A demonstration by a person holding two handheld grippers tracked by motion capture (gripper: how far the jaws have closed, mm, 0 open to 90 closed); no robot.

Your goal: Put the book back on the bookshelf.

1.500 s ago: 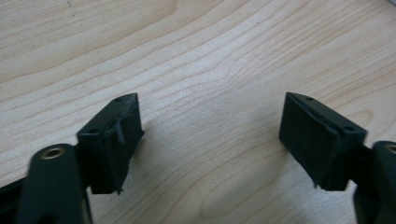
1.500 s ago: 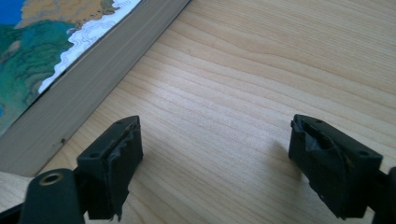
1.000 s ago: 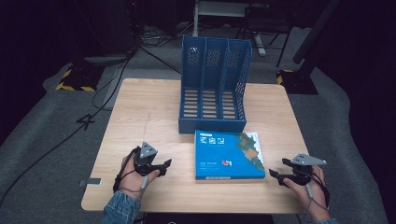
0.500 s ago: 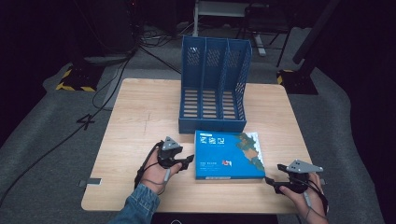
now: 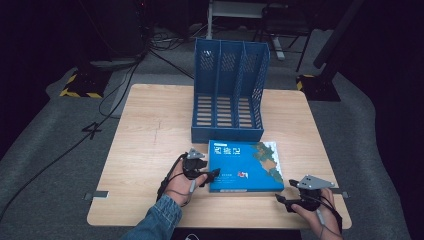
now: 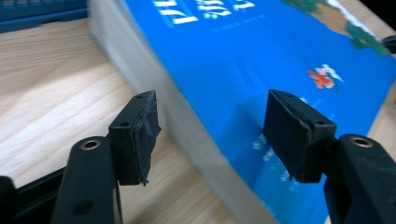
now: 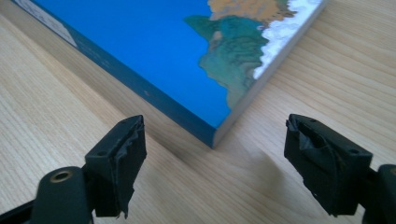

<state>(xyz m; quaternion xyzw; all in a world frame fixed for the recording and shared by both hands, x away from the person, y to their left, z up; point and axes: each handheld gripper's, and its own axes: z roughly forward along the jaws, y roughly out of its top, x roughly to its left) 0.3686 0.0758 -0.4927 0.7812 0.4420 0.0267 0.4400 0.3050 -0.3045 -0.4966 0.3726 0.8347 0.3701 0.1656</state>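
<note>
Left tool [image 6: 212, 135] straddles the spine edge of the thick blue paperback book [image 5: 245, 164] near the counter's [image 5: 150, 130] front edge, jaws just reopening, not pinching; right tool [image 7: 215, 163] waits spread off its corner. A shallow bite could let the heavy book slip. One book, one blue slotted plastic file rack [image 5: 227, 95], two tools.

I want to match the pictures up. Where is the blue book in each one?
High view: the blue book lies flat near the table's front edge, just in front of the blue file rack.
Left gripper view: the book fills the top right, its page edge running between the open jaws.
Right gripper view: the book is at the top, one corner pointing toward the jaws.
Shared landmark: the map picture on its cover.
</note>
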